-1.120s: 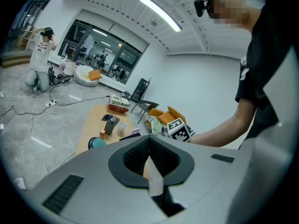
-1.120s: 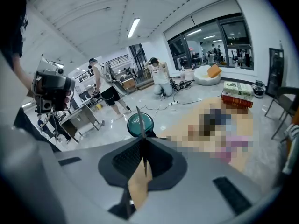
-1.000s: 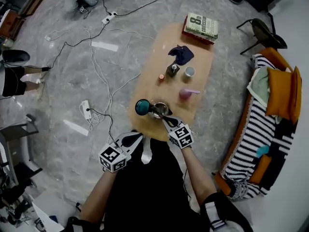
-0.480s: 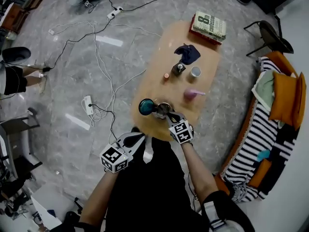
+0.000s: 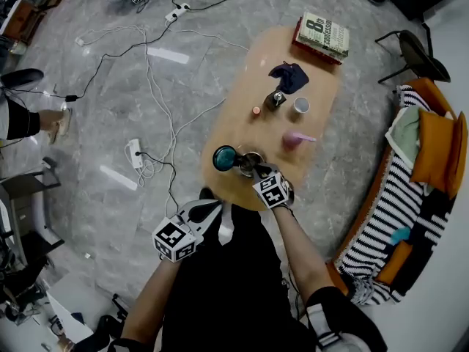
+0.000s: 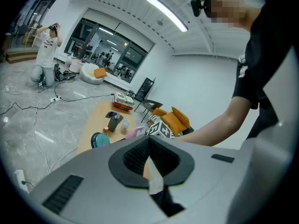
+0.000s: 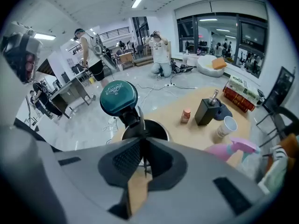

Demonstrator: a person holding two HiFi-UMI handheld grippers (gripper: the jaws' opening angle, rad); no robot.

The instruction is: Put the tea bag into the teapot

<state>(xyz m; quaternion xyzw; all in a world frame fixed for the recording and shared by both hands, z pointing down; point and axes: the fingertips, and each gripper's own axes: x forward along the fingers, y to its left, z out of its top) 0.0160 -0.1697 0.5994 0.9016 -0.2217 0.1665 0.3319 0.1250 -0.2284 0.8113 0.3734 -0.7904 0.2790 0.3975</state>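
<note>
The right gripper (image 7: pixel 143 150) has dipped toward the teapot (image 7: pixel 164 129) since the earlier frame and now hangs just over its open mouth, while the left gripper (image 6: pixel 150 146) has stayed back by the person's body. The right jaws are pinched on the tea bag (image 7: pixel 143 131), which shows only edge-on as a thin dark sliver sticking out past the pads, right beside the hinge of the flipped-up teal lid (image 7: pixel 119 97). It's above the opening, not inside yet. The left jaws are clamped on a white paper strip (image 6: pixel 154 178) that dangles below them, possibly the wrapper.

Now the danger: that bag looks light and floppy, so on release it may cling to a pad, or snag on the hinge or rim and flop outside. The teapot also stands close to the near edge of the table (image 5: pixel 242 134), and a bump from the descending gripper could shove it or tip it off
</note>
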